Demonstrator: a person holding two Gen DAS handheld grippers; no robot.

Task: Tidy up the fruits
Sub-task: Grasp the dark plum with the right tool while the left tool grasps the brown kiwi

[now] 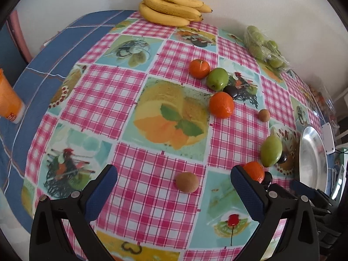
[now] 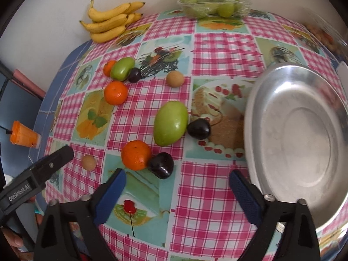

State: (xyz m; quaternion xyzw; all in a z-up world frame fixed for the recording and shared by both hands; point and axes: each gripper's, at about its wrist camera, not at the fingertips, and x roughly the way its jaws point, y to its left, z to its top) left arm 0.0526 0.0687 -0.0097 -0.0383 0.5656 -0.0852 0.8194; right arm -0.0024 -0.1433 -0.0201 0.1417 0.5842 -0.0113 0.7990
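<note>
My left gripper (image 1: 174, 170) is open over the checked tablecloth, with a small brown fruit (image 1: 187, 182) lying loose between its fingers. Past its right finger sit a mandarin (image 1: 254, 170) and a green fruit (image 1: 271, 151). My right gripper (image 2: 177, 175) is open too, nothing touching its pads. Just ahead of it lie a dark plum (image 2: 162, 165) and a mandarin (image 2: 136, 155), then a green fruit (image 2: 171, 122) beside a second plum (image 2: 199, 128). A silver metal plate (image 2: 300, 134) lies at its right. More mandarins (image 2: 116, 92), a green fruit (image 2: 122, 68) and a brown fruit (image 2: 175, 78) lie farther back.
Bananas (image 1: 171, 6) and a wrapped pack of green fruits (image 2: 213, 4) rest against the back wall. An orange cup (image 1: 8, 100) stands at the left on the blue cloth. The left gripper's black body (image 2: 43, 167) reaches in at the lower left of the right wrist view.
</note>
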